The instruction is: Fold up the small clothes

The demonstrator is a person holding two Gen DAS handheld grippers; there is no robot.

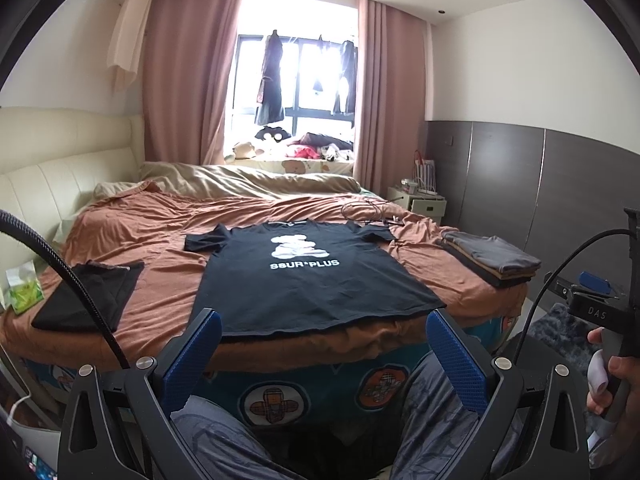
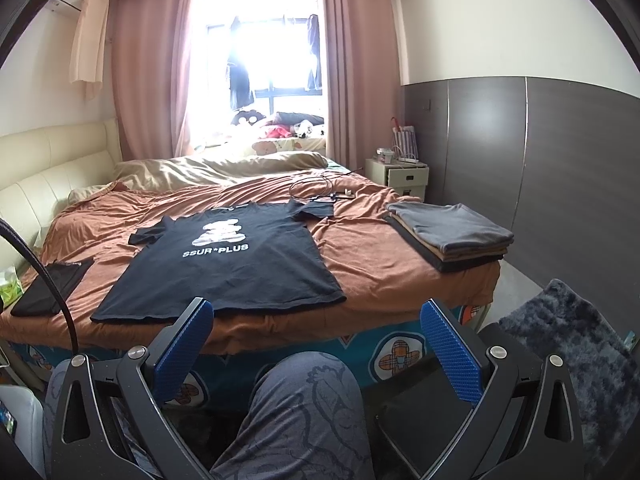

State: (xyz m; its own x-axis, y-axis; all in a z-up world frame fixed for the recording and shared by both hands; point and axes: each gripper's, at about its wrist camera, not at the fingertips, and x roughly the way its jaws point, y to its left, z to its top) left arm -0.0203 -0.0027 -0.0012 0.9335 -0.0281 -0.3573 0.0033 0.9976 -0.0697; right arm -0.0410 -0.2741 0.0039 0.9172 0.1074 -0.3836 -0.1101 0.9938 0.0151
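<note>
A black T-shirt [image 1: 312, 280] with a white bear print and "SSUR*PLUS" lies flat, face up, on the rust-orange bedspread [image 1: 152, 240], hem at the near bed edge; it also shows in the right wrist view [image 2: 232, 268]. My left gripper [image 1: 323, 332] is open and empty, held off the bed just short of the hem. My right gripper [image 2: 316, 322] is open and empty, off the bed near the shirt's right hem corner. Its handle, held by a hand, shows at the right of the left wrist view [image 1: 616, 320].
A stack of folded grey and brown clothes [image 1: 490, 258] sits at the bed's right edge [image 2: 452, 236]. A folded black garment [image 1: 92, 296] and a green tissue pack [image 1: 24, 290] lie at the left. Cables [image 1: 368, 210] lie further back. My knees [image 2: 304, 412] are below the grippers.
</note>
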